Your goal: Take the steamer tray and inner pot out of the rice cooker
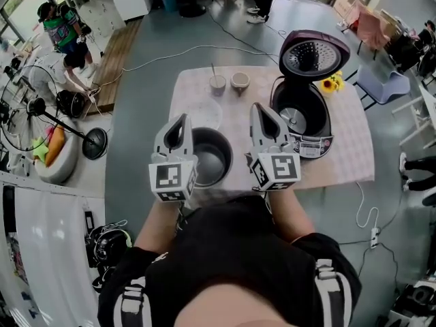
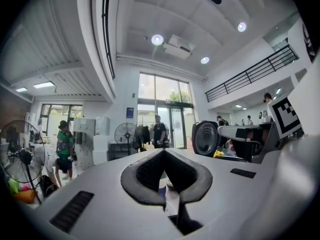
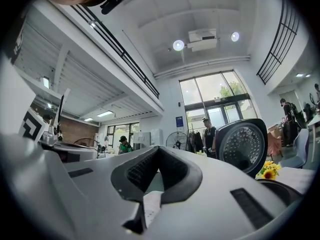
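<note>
On the table, the dark inner pot (image 1: pixel 212 161) stands empty between my two grippers. Just beyond it lies the pale, translucent steamer tray (image 1: pixel 206 112). To the right stands the rice cooker (image 1: pixel 308 133) with its lid (image 1: pixel 314 56) raised and its well showing a bare metal base. My left gripper (image 1: pixel 180 122) hangs over the pot's left rim, shut with nothing in it. My right gripper (image 1: pixel 261 110) is between the pot and the cooker, also shut and empty. The lid (image 2: pixel 205 138) appears ahead in the left gripper view, and the lid (image 3: pixel 242 145) looms close in the right gripper view.
Two small cups (image 1: pixel 217 83) (image 1: pixel 240 81) stand at the table's far edge, and a yellow flower (image 1: pixel 332 84) lies right of the cooker. A cable (image 1: pixel 364 216) hangs off the table's right front corner. Standing fans (image 1: pixel 41 107) and people are on the floor at the left.
</note>
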The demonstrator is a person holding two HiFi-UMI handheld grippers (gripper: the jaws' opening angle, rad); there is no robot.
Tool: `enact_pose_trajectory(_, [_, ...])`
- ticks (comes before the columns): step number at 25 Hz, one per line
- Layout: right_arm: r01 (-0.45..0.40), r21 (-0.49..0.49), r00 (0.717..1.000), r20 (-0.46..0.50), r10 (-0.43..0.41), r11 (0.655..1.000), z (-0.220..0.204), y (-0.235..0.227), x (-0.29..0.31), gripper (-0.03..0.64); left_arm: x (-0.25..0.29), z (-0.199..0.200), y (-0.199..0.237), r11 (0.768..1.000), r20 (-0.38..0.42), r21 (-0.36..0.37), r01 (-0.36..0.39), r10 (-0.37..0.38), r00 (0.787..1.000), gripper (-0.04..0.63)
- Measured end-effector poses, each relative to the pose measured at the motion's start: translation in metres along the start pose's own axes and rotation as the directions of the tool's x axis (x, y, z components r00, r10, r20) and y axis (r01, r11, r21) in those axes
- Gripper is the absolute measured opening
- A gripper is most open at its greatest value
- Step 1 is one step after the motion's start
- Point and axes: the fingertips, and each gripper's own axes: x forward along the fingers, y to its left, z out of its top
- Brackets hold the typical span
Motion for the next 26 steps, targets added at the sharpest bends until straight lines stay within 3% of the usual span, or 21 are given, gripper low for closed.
enact_pose_trajectory(26, [-0.008,-0.007,0.999,-0.054,0.007,1.000,-0.008,0.001,0.002,-0.002,0.008,0.000,-0.006,1.000,-0.023,-0.017,0.017,-0.017,1.000,0.003])
